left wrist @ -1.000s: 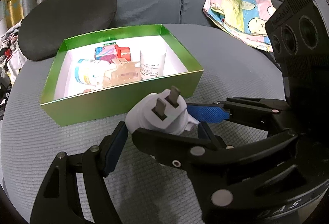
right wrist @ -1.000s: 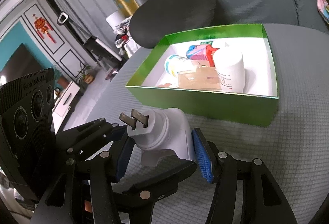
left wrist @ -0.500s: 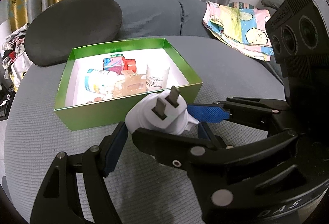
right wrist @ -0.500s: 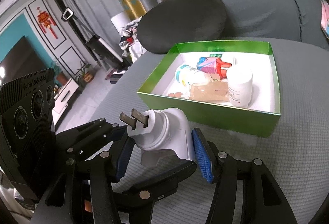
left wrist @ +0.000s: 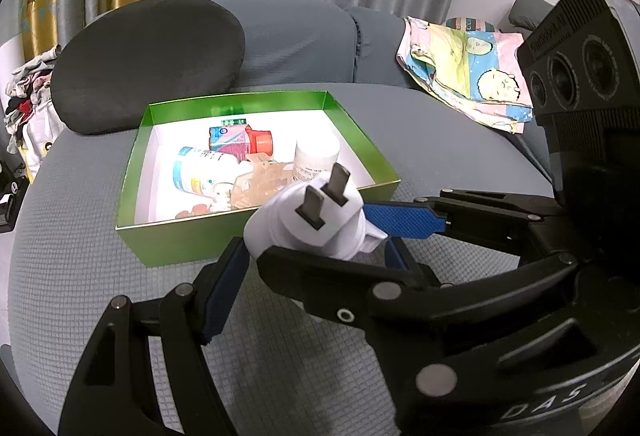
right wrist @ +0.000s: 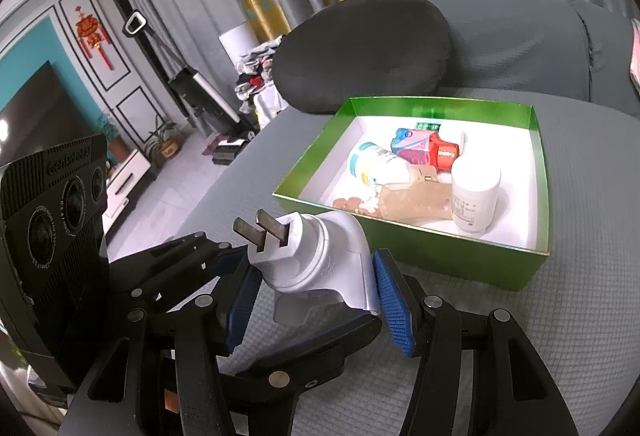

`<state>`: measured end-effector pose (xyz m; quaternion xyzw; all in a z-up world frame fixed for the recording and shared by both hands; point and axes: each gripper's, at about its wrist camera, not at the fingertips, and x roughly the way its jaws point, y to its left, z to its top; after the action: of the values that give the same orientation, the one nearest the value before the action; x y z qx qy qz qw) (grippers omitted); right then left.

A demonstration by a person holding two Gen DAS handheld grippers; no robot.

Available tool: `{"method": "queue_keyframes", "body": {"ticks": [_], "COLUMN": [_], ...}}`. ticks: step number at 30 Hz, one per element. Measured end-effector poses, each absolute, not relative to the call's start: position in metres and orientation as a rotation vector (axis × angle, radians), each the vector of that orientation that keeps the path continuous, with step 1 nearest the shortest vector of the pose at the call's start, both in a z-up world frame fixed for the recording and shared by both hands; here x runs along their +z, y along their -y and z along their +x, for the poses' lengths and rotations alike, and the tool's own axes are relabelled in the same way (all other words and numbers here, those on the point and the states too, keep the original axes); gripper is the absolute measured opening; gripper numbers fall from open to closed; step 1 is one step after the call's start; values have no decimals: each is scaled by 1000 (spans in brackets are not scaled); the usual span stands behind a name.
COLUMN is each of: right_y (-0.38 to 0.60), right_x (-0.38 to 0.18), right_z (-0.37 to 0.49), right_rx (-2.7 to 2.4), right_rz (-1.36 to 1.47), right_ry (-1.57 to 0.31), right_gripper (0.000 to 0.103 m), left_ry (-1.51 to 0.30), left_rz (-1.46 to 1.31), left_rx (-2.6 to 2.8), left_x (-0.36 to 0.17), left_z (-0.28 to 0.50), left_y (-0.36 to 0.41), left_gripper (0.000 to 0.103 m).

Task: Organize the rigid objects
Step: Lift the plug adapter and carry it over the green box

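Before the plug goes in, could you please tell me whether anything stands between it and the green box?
Nothing visible does. The white plug, held by both grippers, hangs just before the green box's near wall. Inside, bottles and packets crowd the middle; bare floor shows along the sides.

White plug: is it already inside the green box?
No, the white plug is clamped between both grippers, above the grey cloth in front of the green box.

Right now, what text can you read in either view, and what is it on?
"GenRobot.AI": on the camera housing of the other claw, right wrist view; the same marking in the left wrist view is too blurred to read.
"DAS": part of a word on the claw body, cut off.
White bottle label: too small to read.
Lying bottle and pink carton: print unreadable.
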<state>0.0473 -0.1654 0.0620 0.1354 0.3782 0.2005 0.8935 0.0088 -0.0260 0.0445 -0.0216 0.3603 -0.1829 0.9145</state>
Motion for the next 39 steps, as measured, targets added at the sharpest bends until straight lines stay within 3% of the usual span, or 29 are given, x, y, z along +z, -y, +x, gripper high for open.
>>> {"method": "queue_keyframes", "body": {"ticks": [39], "right_y": [198], "right_x": [107], "right_z": [90], "right_rx": [373], "right_rz": [267], "right_ry": [-679], "right_gripper": [59], "left_ry": [-696], "left_rz": [-14], "left_rx": [-413], "left_x": [92], "left_z": [67], "left_y": [37], "left_gripper": [69]}}
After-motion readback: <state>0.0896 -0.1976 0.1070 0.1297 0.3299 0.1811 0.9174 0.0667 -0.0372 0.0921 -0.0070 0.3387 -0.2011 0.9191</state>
